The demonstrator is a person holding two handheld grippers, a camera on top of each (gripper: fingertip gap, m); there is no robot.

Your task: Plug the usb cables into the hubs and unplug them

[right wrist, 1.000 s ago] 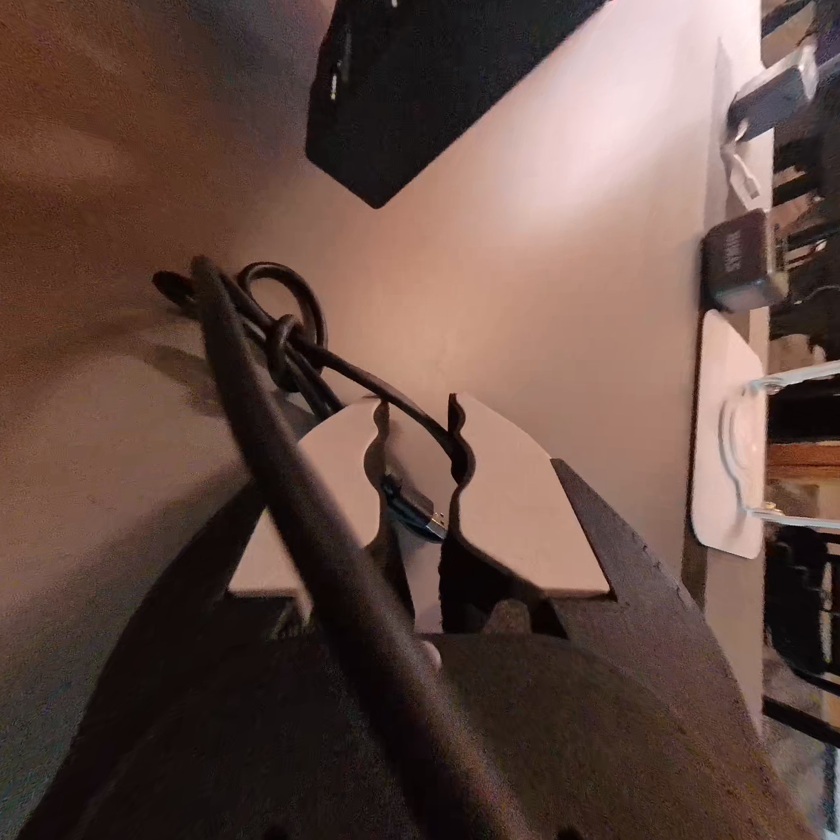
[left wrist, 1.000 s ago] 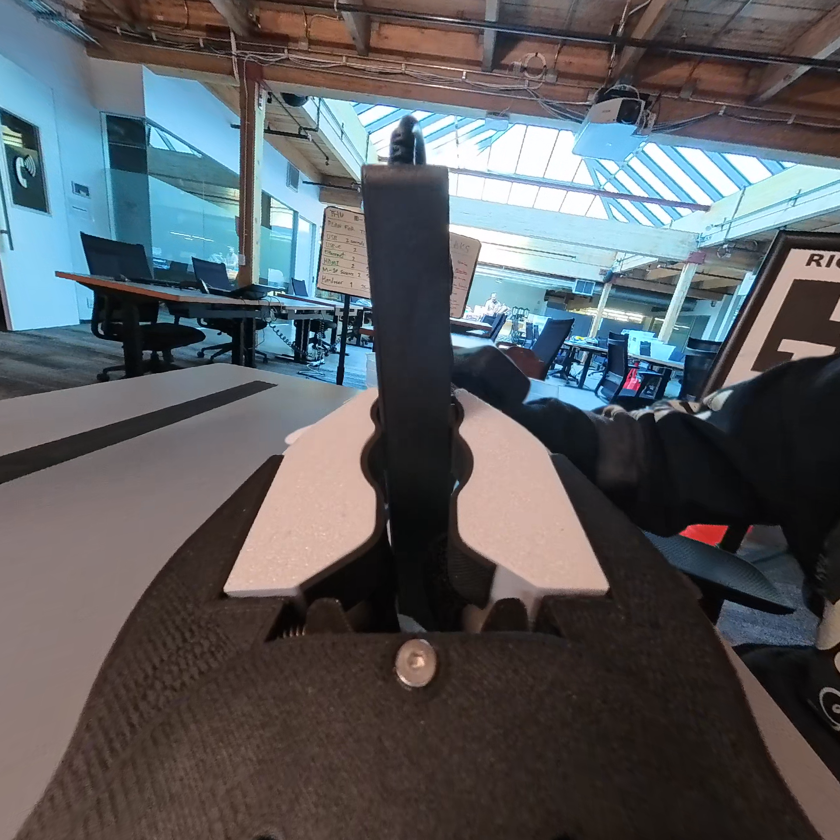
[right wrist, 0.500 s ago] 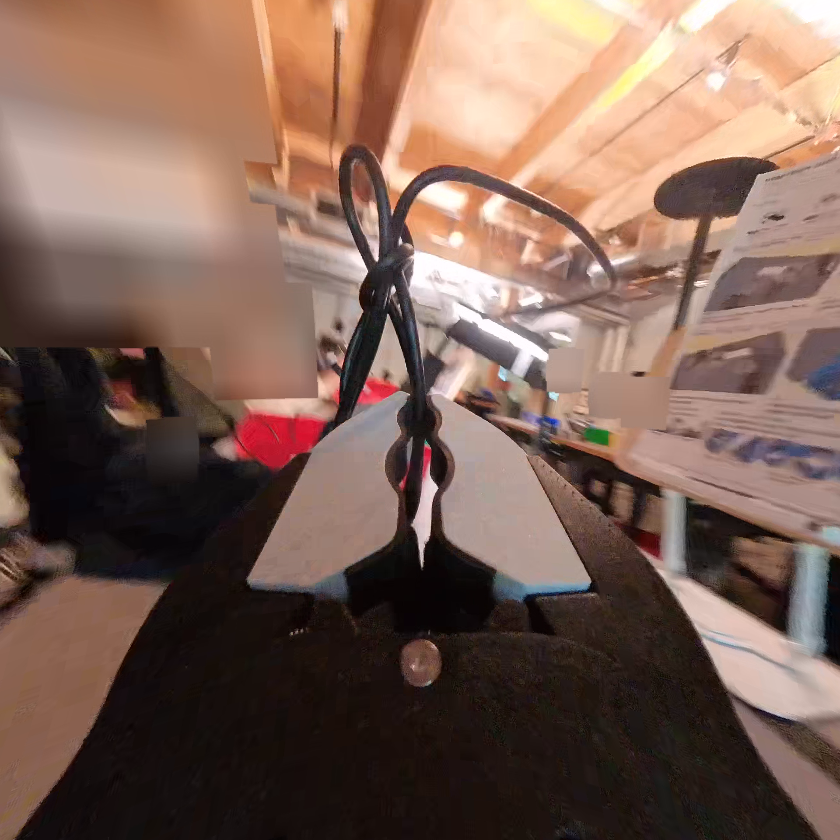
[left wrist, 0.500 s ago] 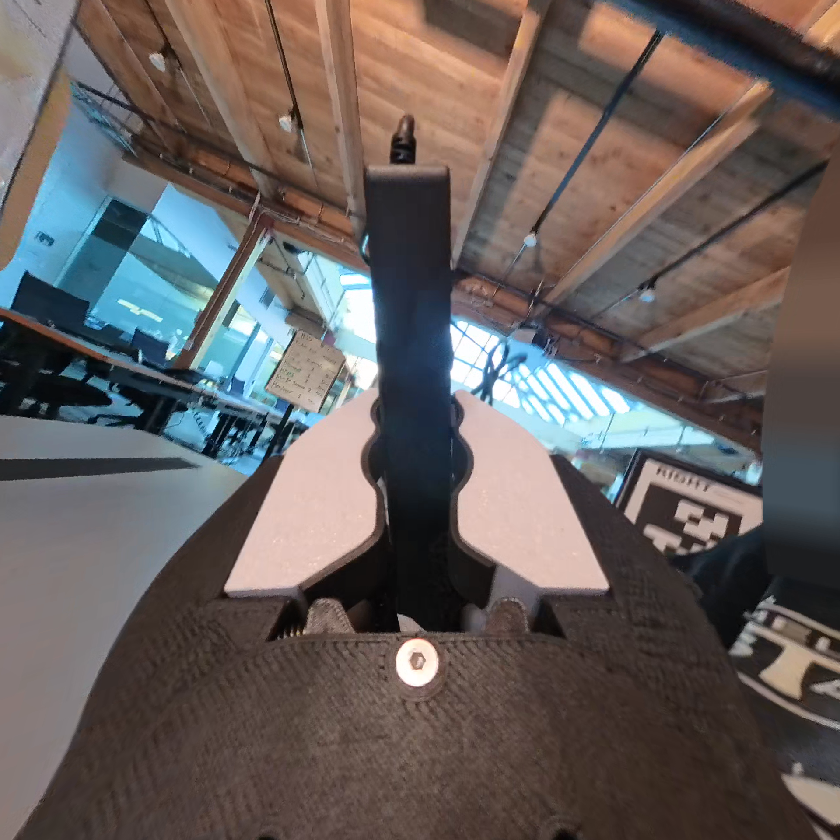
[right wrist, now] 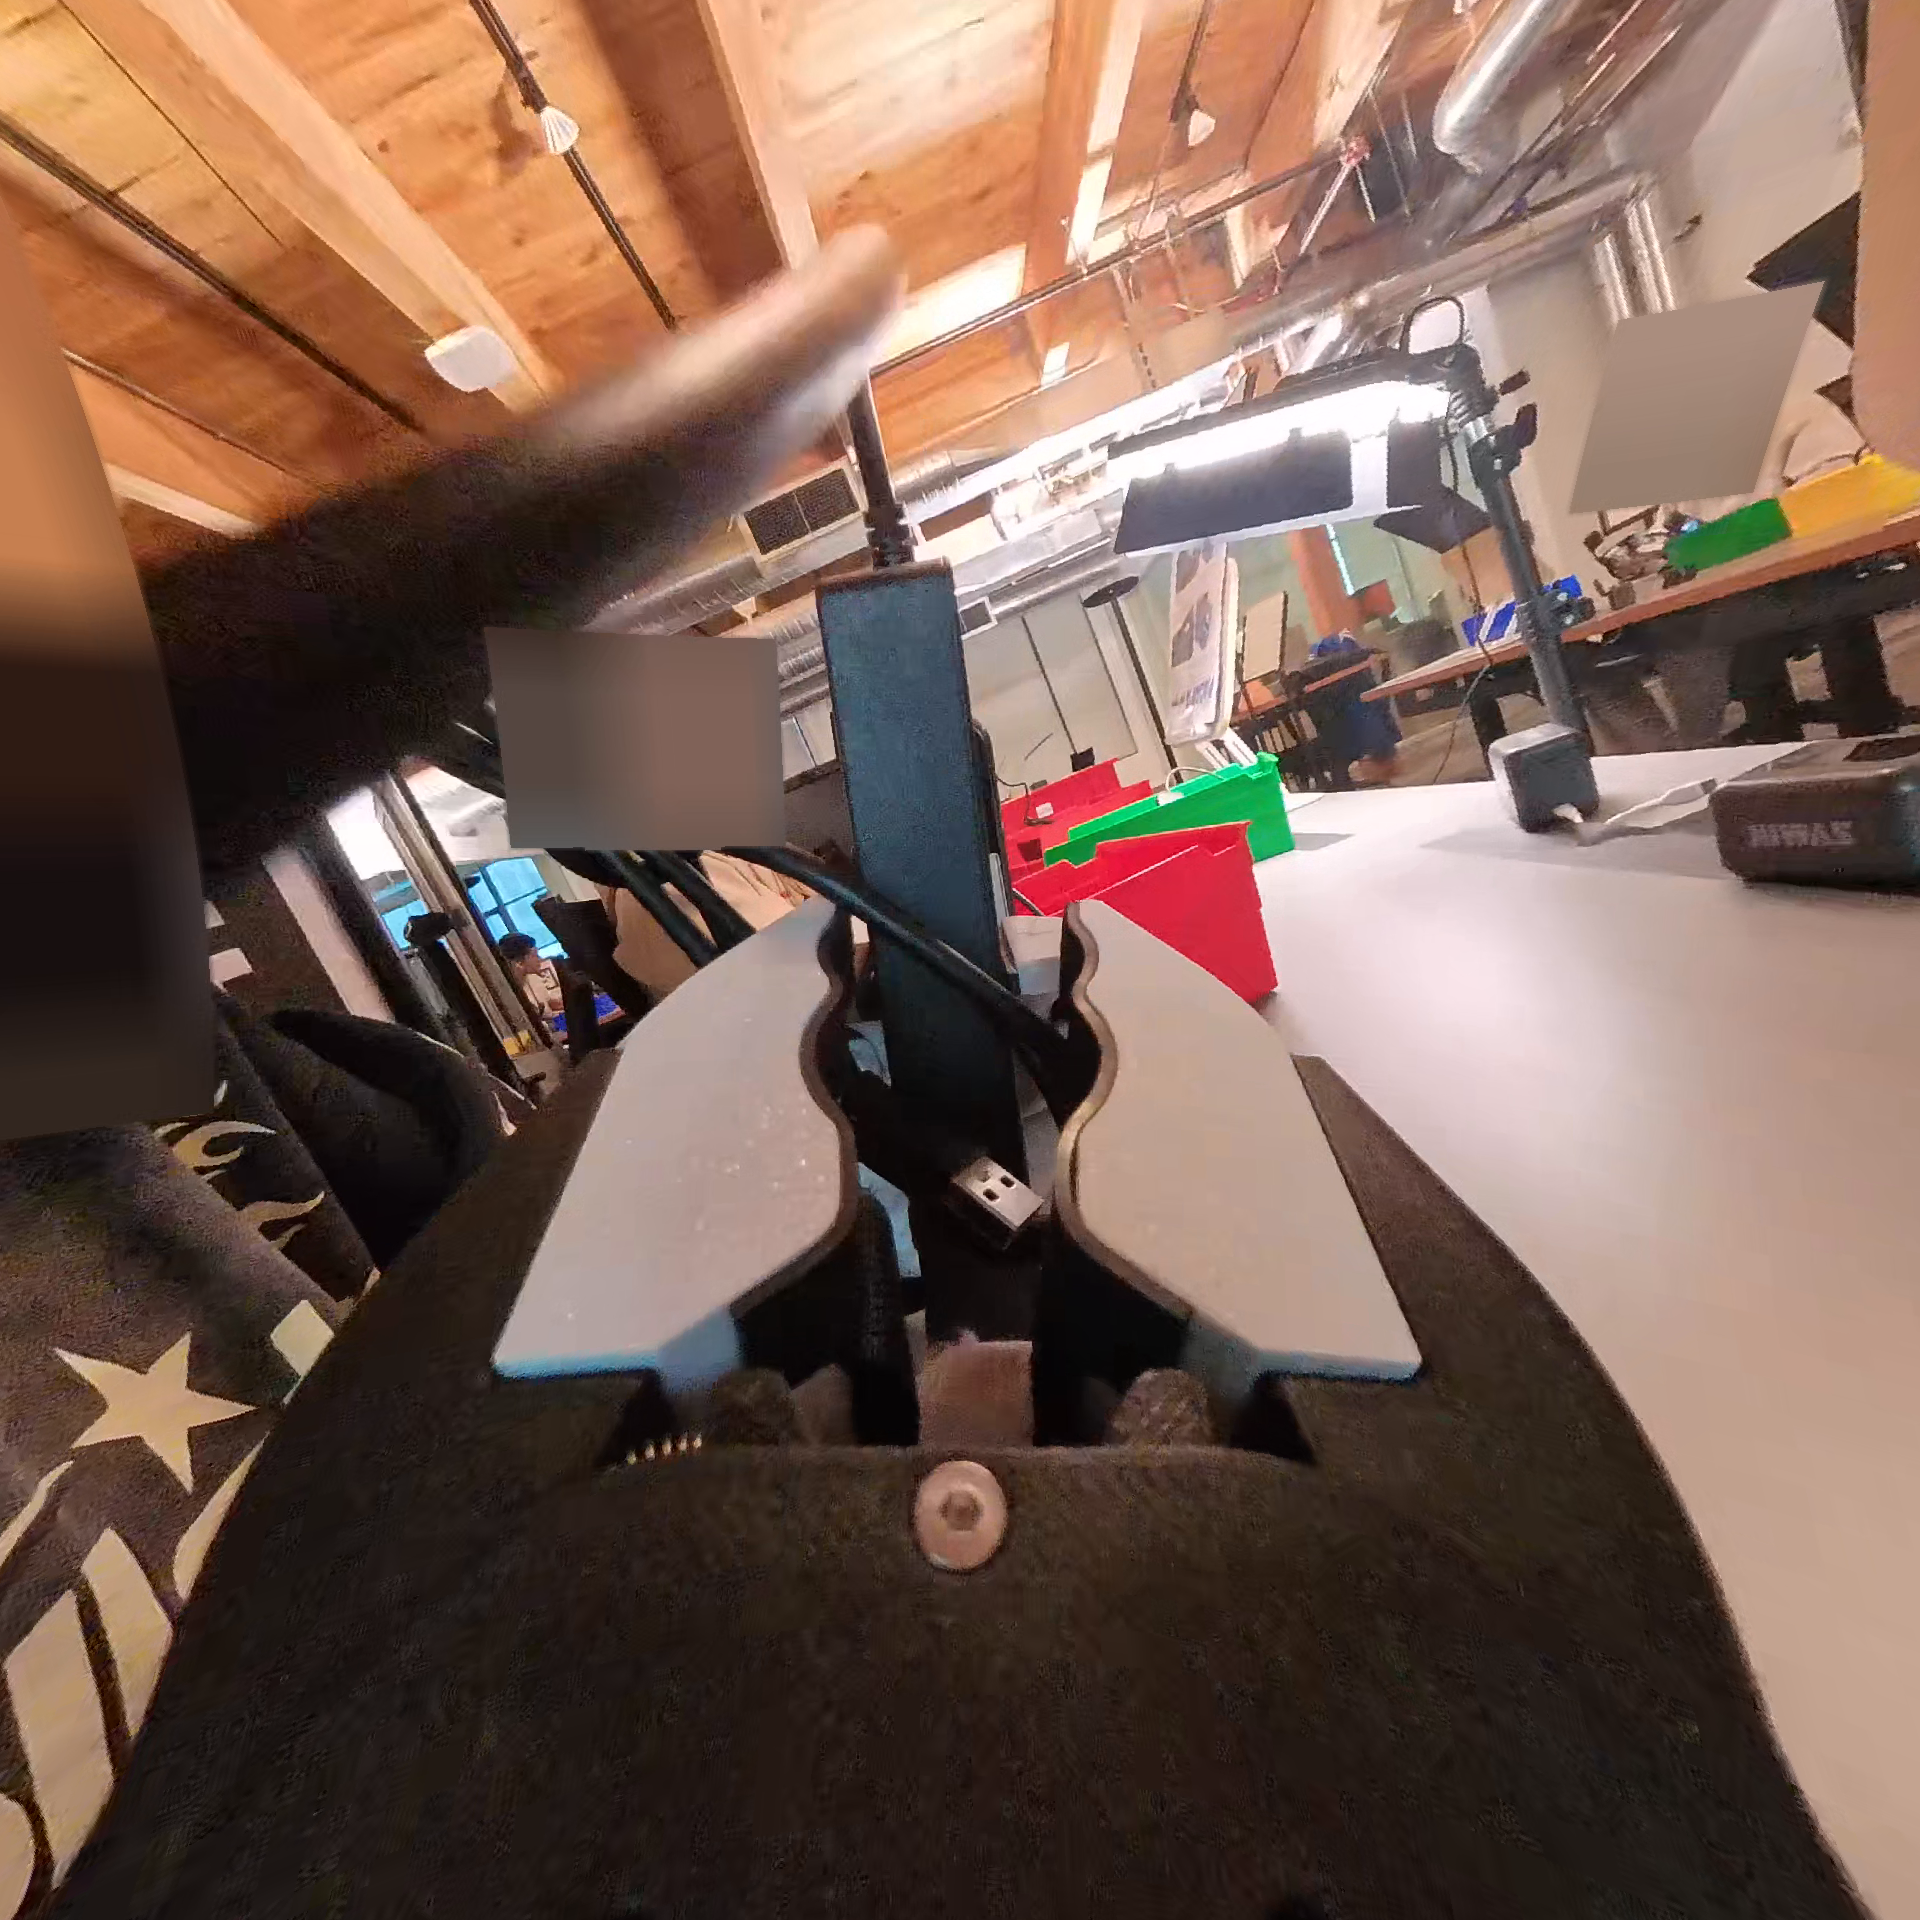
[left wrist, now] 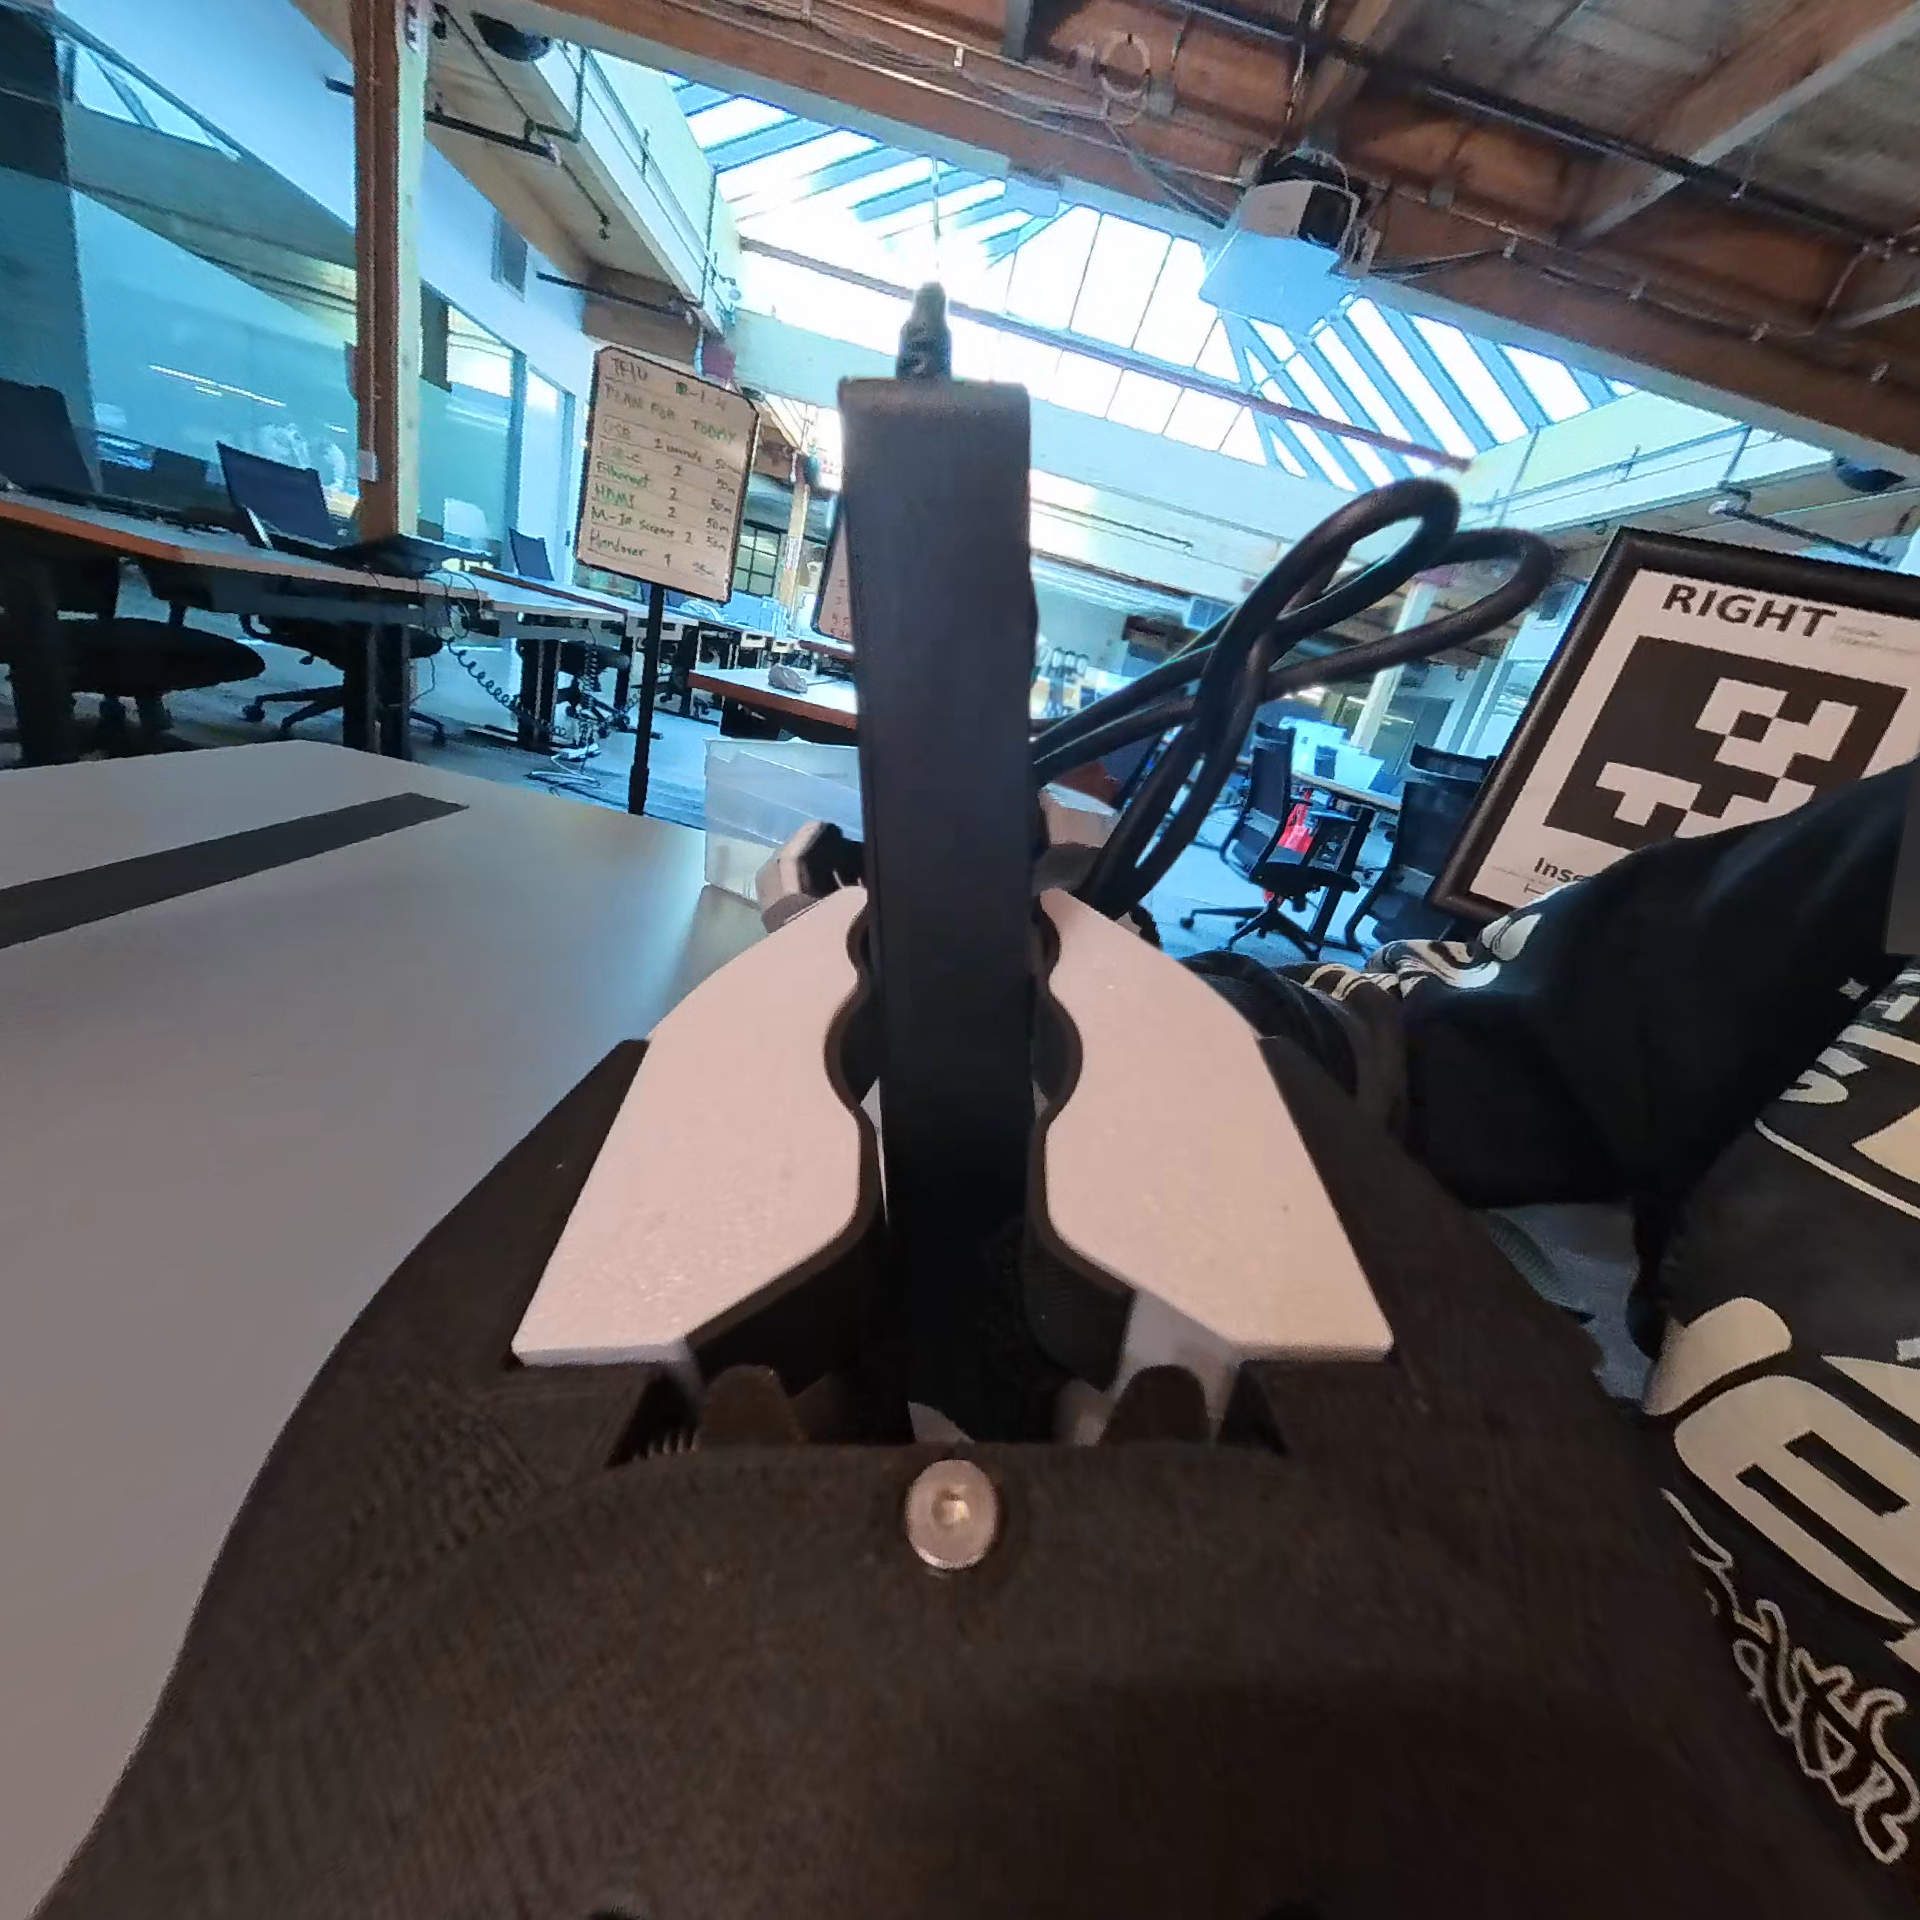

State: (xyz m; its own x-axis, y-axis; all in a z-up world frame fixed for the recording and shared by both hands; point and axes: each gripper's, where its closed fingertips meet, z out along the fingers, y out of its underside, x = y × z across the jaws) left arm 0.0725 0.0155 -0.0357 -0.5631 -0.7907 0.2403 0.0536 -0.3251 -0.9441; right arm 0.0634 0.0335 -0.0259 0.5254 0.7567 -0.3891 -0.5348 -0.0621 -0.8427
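Note:
My left gripper (left wrist: 945, 925) is shut on a black USB hub (left wrist: 940, 727) and holds it upright above the grey table (left wrist: 312, 987). The hub's own cord sticks out of its top. A knotted black USB cable (left wrist: 1299, 644) loops up just right of the hub. In the right wrist view the same hub (right wrist: 904, 779) stands right in front of my right gripper (right wrist: 954, 914). Its jaws stand apart. The cable (right wrist: 997, 997) crosses the gap against the right finger, and its USB plug (right wrist: 992, 1195) hangs free between the fingers, beside the hub.
Red bins (right wrist: 1164, 894) and a green bin (right wrist: 1184, 810) stand on the table (right wrist: 1558, 1091) behind the hub. A black box (right wrist: 1818, 821) and a grey adapter (right wrist: 1548, 779) sit far right. A framed marker board (left wrist: 1714, 727) and a person's dark sleeve (left wrist: 1558, 987) are right of the left gripper.
The right gripper swung up from facing the table to face the hub; it pinched the cable half a second ago, now its jaws stand apart. The left view tipped up, then back level.

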